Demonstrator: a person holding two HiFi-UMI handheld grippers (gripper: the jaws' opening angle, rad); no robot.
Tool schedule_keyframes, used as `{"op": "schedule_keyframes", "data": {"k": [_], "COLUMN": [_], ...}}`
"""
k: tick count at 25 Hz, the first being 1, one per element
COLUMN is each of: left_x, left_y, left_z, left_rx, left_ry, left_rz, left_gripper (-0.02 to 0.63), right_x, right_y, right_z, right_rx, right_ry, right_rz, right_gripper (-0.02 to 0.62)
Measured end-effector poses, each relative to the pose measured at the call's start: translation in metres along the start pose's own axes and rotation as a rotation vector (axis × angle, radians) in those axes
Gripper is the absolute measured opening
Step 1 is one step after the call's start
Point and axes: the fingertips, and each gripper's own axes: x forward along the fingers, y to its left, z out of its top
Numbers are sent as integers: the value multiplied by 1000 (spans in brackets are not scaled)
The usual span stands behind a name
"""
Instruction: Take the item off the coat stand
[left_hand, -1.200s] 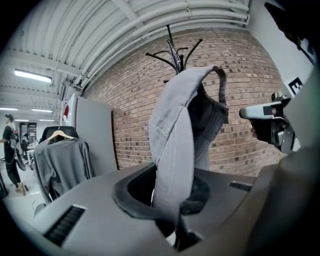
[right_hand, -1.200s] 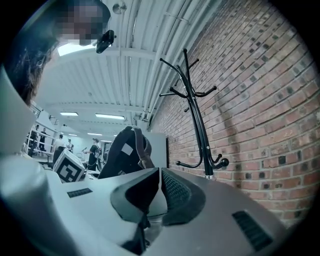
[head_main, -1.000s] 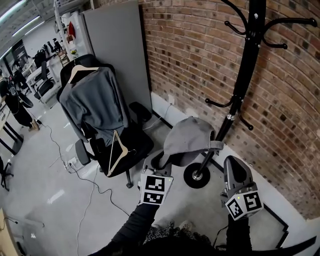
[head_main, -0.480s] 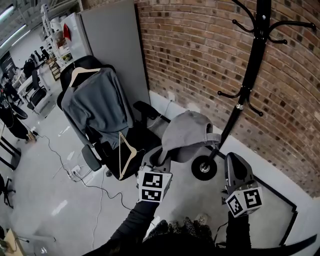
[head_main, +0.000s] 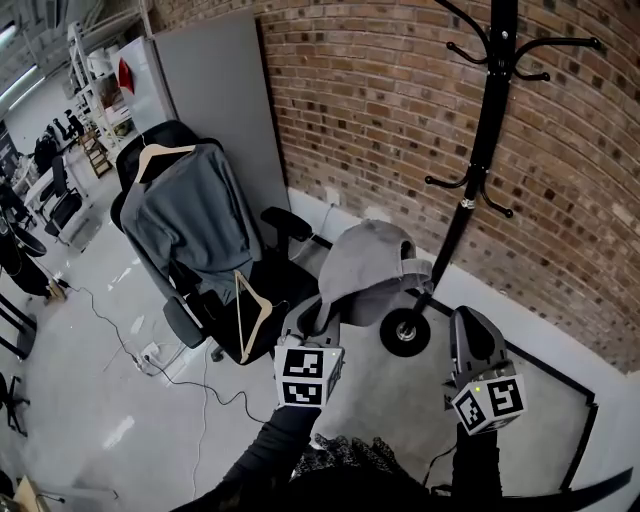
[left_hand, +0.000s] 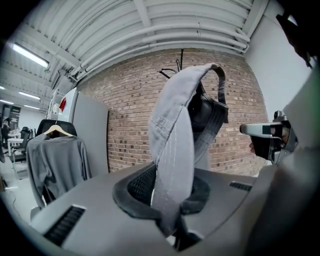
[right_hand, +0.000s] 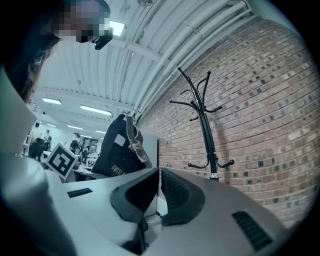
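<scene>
Beside the coat stand (head_main: 479, 165), my left gripper (head_main: 314, 320) has its jaws clamped on the grey cap (head_main: 365, 265), clear of every hook. My right gripper (head_main: 469, 322) is closed, empty. Removal looks done; next it needs a spot to set it down.

Grey left hand-held gripper (head_main: 318, 322), grey right hand-held gripper (head_main: 470, 325), white cubes (head_main: 303, 377) with black square markers, black sleeves (head_main: 268, 452)
</scene>
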Motion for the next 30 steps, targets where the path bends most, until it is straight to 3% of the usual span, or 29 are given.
{"op": "schedule_keyframes", "data": {"k": [14, 30], "left_x": [-25, -26], "left_y": [-40, -57], "left_z": [-2, 16], "left_rx": [2, 16], "left_ry": [-5, -31], "left_rz": [19, 21], "left_gripper": [48, 48], "right_x": [-57, -68], "right_y": [-18, -29], "right_z": [11, 20], "right_rx": [-55, -94], "right_ry": [12, 26], "right_rz": [-45, -77], "right_gripper": [9, 9]}}
